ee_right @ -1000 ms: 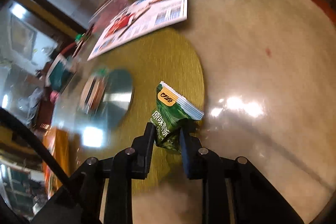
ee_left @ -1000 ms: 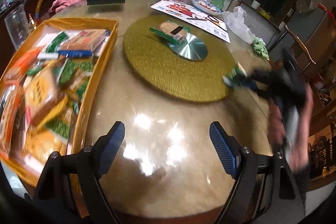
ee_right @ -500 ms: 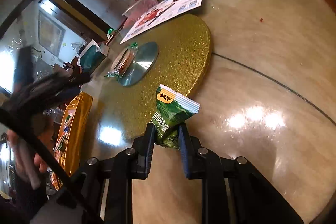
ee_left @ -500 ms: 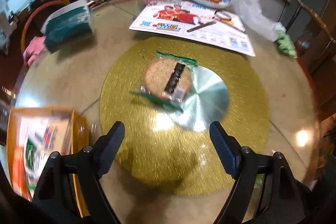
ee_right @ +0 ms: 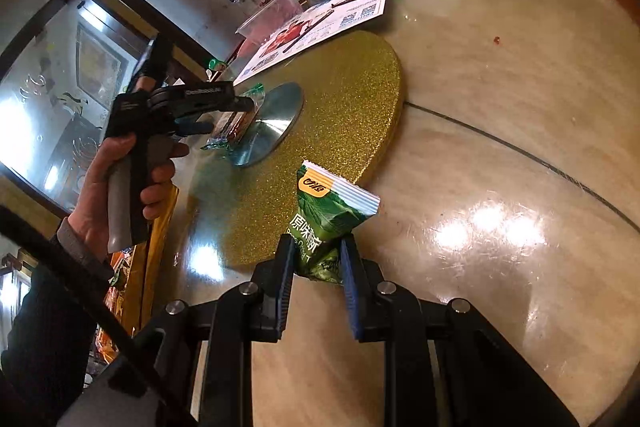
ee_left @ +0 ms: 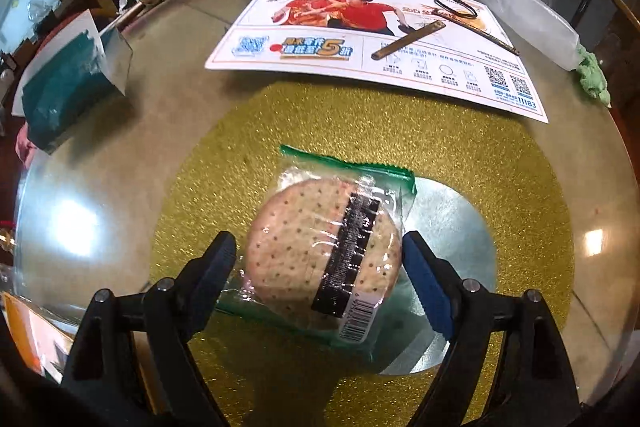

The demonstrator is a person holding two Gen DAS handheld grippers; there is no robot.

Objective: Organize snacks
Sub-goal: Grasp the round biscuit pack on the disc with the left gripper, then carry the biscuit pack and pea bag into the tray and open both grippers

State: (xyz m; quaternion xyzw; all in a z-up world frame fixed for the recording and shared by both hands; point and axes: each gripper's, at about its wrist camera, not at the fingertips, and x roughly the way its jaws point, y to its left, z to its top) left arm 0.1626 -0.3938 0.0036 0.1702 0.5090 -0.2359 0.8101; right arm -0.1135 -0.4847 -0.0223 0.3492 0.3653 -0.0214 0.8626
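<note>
Black tongs (ee_left: 318,267) with blue ribbed pads (ee_left: 424,287) and silver screws; bare hand (ee_right: 116,195), grey cuff, dark sleeve, black cable.

left gripper (ee_left: 318,263) moved from the snack tray to the gold turntable (ee_left: 500,163); its spread fingers now flank the wrapped cracker packet (ee_left: 320,247).

bare tabletop (ee_right: 500,155) right of the gold turntable (ee_right: 340,99) lies open; flyer (ee_left: 372,39) and tray (ee_right: 156,227) crowd elsewhere.
</note>
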